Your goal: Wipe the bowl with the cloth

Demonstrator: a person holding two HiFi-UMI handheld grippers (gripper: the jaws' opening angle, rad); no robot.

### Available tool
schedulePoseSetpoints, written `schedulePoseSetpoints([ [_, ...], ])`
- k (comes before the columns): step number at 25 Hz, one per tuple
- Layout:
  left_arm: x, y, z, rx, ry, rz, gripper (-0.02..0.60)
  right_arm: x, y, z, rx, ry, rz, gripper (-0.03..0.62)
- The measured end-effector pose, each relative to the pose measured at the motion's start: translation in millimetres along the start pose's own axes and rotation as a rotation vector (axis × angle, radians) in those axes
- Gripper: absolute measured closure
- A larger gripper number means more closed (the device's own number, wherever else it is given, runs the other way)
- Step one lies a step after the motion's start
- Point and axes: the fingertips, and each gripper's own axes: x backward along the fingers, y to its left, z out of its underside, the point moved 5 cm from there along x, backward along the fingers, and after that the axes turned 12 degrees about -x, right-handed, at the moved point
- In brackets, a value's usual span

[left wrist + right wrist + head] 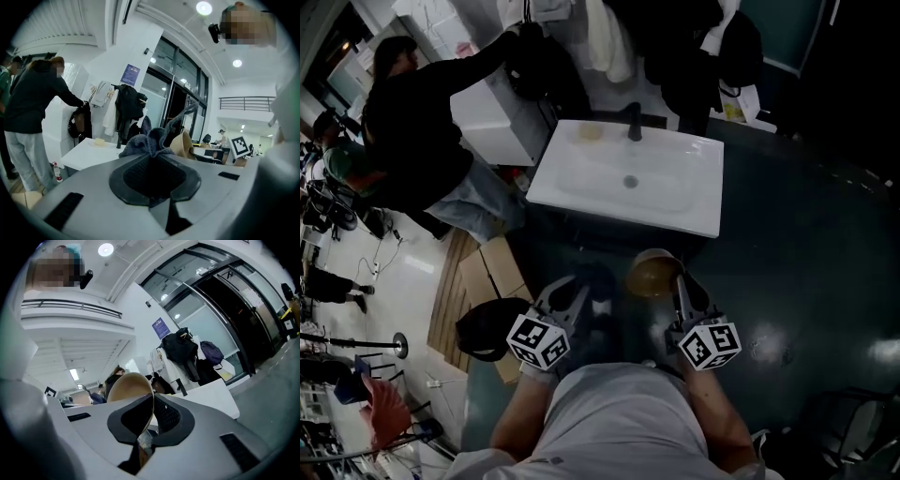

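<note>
Dark floor [806,262] lies under us, and we stand over it with no surface close by; both tools are held in the air in front of our body.

Nearest, the left gripper [578,292] has its fingers closed on the cloth [147,142], a dark grey-blue bundle that bunches up just past the tips. The right gripper [682,284] has its fingers narrowed onto the rim of the bowl [653,274], so the tan bowl stands on edge rather than flat. The rim runs along the line of those fingers and the body rises beyond them.

The relation that matters is this: the bowl lies to the right of the cloth, just beside it and at about the same height, apart or barely touching, we cannot tell which. From above we seem to look into its hollow, so we judge the cloth has to swing right and into that hollow, while the right gripper only holds steady.

Farther off stands a white sink [581,183] with a black tap [634,122]. Beyond it a person [412,131] in a dark top reaches toward a white cabinet. Coats [129,101] hang by tall glass doors at the back.
</note>
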Motion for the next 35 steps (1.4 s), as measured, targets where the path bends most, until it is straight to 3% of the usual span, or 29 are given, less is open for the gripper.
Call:
schedulePoseSetpoints([
  [8,-39.4,109.9,-14.5,0.03,-0.017,0.017,0.531,-107.4,-1.3,-0.3,-0.036,0.011,0.036,0.563],
  [18,-67.9,225.5,-33.5,0.038,-0.047,0.071,0.531,-226.5,4.2,7.9,-0.285,0.039,0.03,0.563],
  [27,-105.4,246.5,-60.4,0.012,-0.098,0.233,0.531,-277.4,-3.4,8.5,-0.383,0.073,-0.016,0.563],
  [35,-156.1,241.6,-82.9,0.058,-0.116,0.352,0.531,-326.6,-13.5,-6.2,-0.426,0.142,-0.118,0.563],
])
